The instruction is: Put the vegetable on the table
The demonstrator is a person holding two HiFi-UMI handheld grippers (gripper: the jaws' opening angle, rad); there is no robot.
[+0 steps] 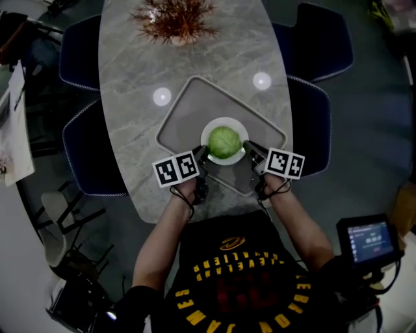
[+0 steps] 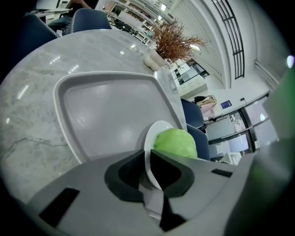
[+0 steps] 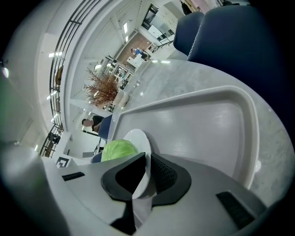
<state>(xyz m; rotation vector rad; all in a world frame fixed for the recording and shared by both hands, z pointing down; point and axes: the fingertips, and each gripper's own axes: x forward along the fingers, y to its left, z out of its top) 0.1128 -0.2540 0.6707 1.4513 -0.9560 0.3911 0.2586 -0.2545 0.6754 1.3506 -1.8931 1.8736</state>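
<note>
A round green cabbage [image 1: 225, 141] sits on a small white plate [image 1: 209, 130], which is over the near part of a grey tray [image 1: 179, 110] on the marble table [image 1: 123, 78]. My left gripper [image 1: 203, 153] is shut on the plate's left rim and my right gripper [image 1: 246, 149] on its right rim. In the left gripper view the plate [image 2: 150, 144] stands edge-on between the jaws with the cabbage [image 2: 175, 144] beyond. The right gripper view shows the plate [image 3: 138, 140] the same way, the cabbage [image 3: 117, 150] to its left.
A vase of dried reddish branches [image 1: 174, 18] stands at the table's far end. Dark blue chairs [image 1: 88, 153] line both sides of the table. A small screen device [image 1: 372, 242] sits at the lower right.
</note>
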